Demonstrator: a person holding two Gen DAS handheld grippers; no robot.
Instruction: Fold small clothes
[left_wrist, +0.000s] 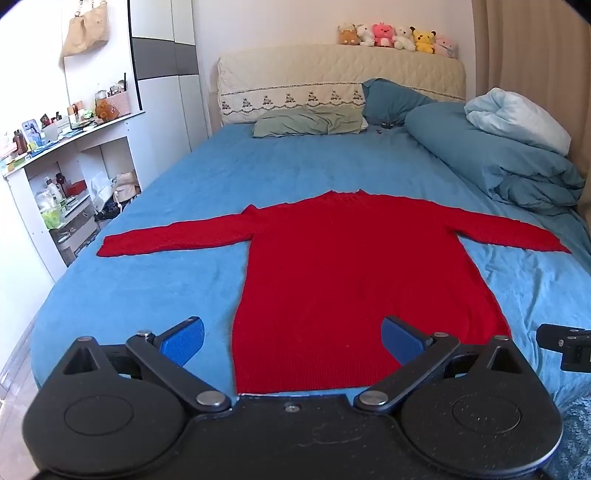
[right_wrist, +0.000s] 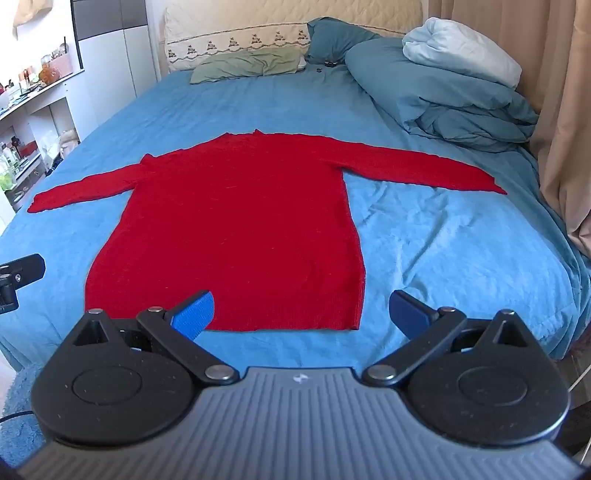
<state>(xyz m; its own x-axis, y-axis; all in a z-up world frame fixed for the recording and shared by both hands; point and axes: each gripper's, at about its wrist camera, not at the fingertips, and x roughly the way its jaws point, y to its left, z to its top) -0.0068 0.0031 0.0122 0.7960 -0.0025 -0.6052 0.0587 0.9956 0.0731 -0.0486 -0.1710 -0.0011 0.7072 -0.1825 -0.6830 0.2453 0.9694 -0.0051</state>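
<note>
A red sweater (left_wrist: 351, 266) lies flat on the blue sheet (left_wrist: 177, 280) of a bed, spread out in a T shape. Its left sleeve (left_wrist: 173, 238) stretches out toward the left edge of the mattress, near a white shelf unit (left_wrist: 66, 177) crowded with bottles and small items. The body of the sweater runs straight down the middle, knit and evenly coloured, with a ribbed band along the bottom hem nearest the cameras and a small raised collar at the far end. The surface looks smooth, without folds. Its right sleeve (left_wrist: 513, 230) reaches toward the right side of the bed, ending just short of a heap of blue bedding (left_wrist: 498, 162) with a pale blue quilt on top.

The left gripper (left_wrist: 293, 338) hovers above the near hem of the sweater, its jaws spread wide and holding nothing; its blue pads (left_wrist: 184, 339) sit on either side of the sweater's lower left corner in the left wrist view. The right gripper (right_wrist: 301, 314) is likewise spread apart and empty, poised above the lower right corner of the hem, one pad over red knit and the other over bare sheet.

Beyond the sweater, a green pillow (left_wrist: 308, 123) rests against a cream quilted headboard (left_wrist: 340, 74), and a row of stuffed toys (left_wrist: 397, 37) sits along its top. A beige curtain (right_wrist: 561, 110) hangs at the far right.
</note>
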